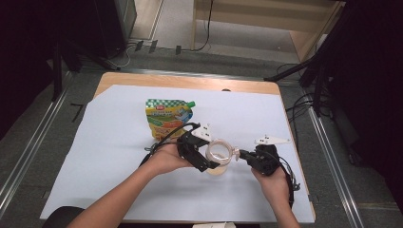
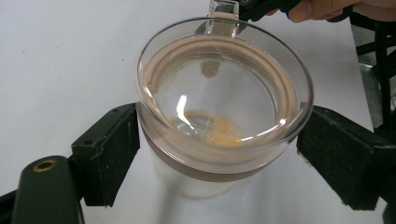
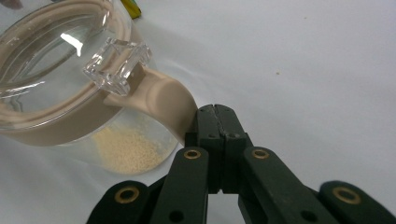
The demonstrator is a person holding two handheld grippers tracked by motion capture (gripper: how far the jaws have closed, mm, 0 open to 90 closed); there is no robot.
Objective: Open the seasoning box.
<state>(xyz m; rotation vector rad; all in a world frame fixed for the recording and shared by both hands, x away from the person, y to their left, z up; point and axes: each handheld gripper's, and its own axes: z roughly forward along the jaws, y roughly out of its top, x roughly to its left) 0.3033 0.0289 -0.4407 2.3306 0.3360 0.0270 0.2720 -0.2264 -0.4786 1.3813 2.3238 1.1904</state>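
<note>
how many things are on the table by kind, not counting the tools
Clear jars with a lid: 1
Printed food pouches: 1
White sheets covering the table: 1
Total: 3

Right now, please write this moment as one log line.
left gripper: around jar, contact unclear | right gripper: shut at beige handle | pouch: lying behind

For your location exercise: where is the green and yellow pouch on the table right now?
In the high view the pouch lies on the white sheet, left of centre, just beyond the left claw and the clear jar.
</note>
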